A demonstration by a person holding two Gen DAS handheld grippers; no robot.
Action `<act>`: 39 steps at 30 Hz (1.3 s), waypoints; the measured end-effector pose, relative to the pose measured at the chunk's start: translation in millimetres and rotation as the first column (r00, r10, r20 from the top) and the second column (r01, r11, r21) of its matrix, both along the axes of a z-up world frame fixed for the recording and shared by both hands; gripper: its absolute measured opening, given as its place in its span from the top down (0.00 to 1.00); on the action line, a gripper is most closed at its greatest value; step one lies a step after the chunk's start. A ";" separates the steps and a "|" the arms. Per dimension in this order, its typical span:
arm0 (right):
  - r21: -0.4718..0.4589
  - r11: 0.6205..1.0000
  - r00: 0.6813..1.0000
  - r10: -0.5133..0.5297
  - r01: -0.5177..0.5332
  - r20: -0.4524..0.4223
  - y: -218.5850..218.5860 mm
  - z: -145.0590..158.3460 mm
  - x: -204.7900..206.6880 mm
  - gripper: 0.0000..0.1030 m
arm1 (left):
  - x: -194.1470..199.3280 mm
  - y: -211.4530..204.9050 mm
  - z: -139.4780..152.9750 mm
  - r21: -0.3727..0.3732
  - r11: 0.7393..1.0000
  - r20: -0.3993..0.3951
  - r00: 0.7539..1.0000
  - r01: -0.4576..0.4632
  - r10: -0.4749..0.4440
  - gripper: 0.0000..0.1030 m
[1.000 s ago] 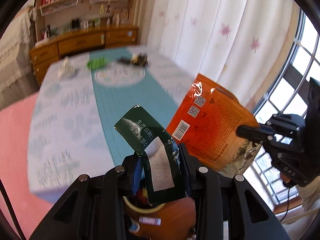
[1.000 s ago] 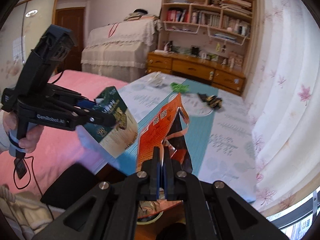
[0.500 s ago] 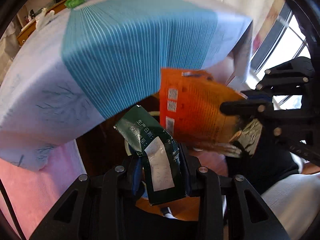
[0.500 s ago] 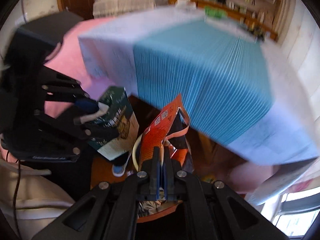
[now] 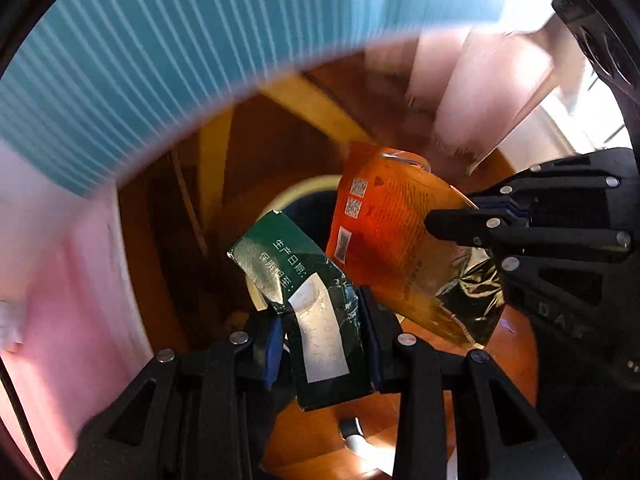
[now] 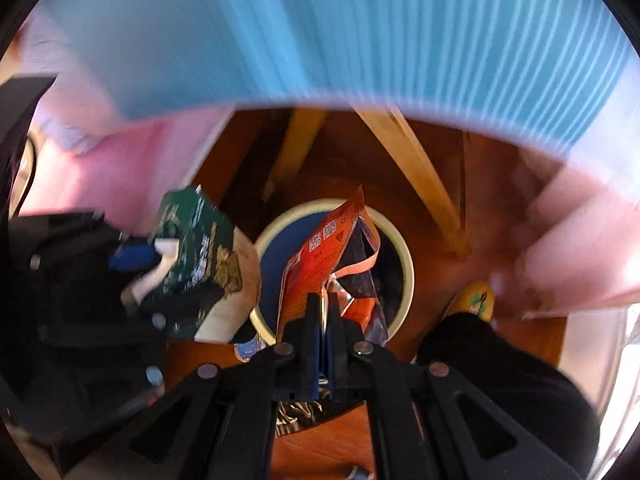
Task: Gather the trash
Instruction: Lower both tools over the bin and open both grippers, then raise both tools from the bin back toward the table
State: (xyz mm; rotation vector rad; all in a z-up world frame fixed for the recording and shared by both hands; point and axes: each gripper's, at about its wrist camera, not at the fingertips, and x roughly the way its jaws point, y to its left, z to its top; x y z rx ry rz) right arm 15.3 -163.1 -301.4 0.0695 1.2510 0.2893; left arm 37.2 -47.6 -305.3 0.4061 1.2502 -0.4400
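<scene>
My left gripper (image 5: pixel 324 320) is shut on a crushed green carton (image 5: pixel 312 300), held above the floor beside a round bin. My right gripper (image 6: pixel 323 312) is shut on an orange snack bag (image 6: pixel 320 256), which hangs over the opening of the cream-rimmed bin (image 6: pixel 408 264). In the left wrist view the orange bag (image 5: pixel 384 236) and the right gripper (image 5: pixel 472 228) are to the right, with the bin rim (image 5: pixel 304 184) behind them. In the right wrist view the green carton (image 6: pixel 196 248) and the left gripper (image 6: pixel 132 264) are at the left of the bin.
The blue striped tablecloth (image 6: pixel 320 32) hangs over the table edge above. Wooden table legs (image 6: pixel 416 176) stand behind the bin on the wooden floor (image 5: pixel 320 440). A pink rug or cover (image 5: pixel 60 280) lies at the left. A yellow slipper (image 6: pixel 476 296) is right of the bin.
Both grippers have dropped from above the table to below its edge, carrying the carton and the bag down over the bin. The bin has come into full view.
</scene>
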 end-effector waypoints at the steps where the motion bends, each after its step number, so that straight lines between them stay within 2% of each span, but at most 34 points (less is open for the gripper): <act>1: 0.008 1.000 0.999 -0.029 0.029 -0.025 -1.4 -11.3 3.7 0.98 | 4.6 -0.4 -11.8 0.009 1.000 -0.020 1.000 -0.010 0.011 0.69; 6: 0.060 0.991 0.981 -0.111 0.122 -0.159 -7.9 -54.5 27.4 0.97 | 29.0 0.5 -49.8 0.028 0.998 -0.099 0.993 -0.061 0.064 0.69; 9: 0.057 0.986 0.968 -0.142 0.157 -0.207 -9.1 -67.1 36.5 0.97 | 41.0 2.9 -64.3 0.020 0.994 -0.142 0.984 -0.106 0.108 0.69; 15: 0.037 0.971 0.942 -0.220 0.236 -0.254 -14.9 -95.3 52.5 0.97 | 57.8 11.8 -84.3 -0.010 0.979 -0.245 0.950 -0.205 0.196 0.68; 21: 0.021 0.957 0.921 -0.271 0.288 -0.279 -16.7 -109.9 60.7 0.94 | 65.9 20.4 -100.0 -0.012 0.970 -0.289 0.929 -0.244 0.230 0.66; 22: 0.022 0.957 0.917 -0.271 0.290 -0.293 -15.9 -112.2 61.2 0.93 | 66.6 20.1 -100.2 -0.013 0.969 -0.296 0.927 -0.246 0.232 0.64; 24: 0.027 0.958 0.911 -0.261 0.284 -0.318 -13.6 -114.5 61.1 0.91 | 67.9 22.2 -101.6 -0.012 0.967 -0.305 0.922 -0.255 0.240 0.38; 27: 0.004 0.958 0.905 -0.270 0.287 -0.328 -14.0 -116.1 59.3 0.87 | 69.3 22.9 -101.6 0.009 0.962 -0.292 0.919 -0.274 0.264 0.31; 30: 0.003 0.953 0.901 -0.287 0.304 -0.324 -17.6 -114.9 58.3 0.82 | 70.4 25.5 -100.5 -0.002 0.956 -0.290 0.915 -0.292 0.279 0.26; 32: 0.001 0.949 0.900 -0.298 0.315 -0.319 -19.9 -114.1 57.9 0.73 | 69.4 25.0 -98.4 -0.001 0.956 -0.283 0.917 -0.294 0.282 0.26; 39: -0.009 0.952 0.901 -0.292 0.305 -0.321 -18.9 -112.9 56.4 0.70 | 66.6 23.3 -99.1 0.000 0.957 -0.274 0.920 -0.290 0.279 0.26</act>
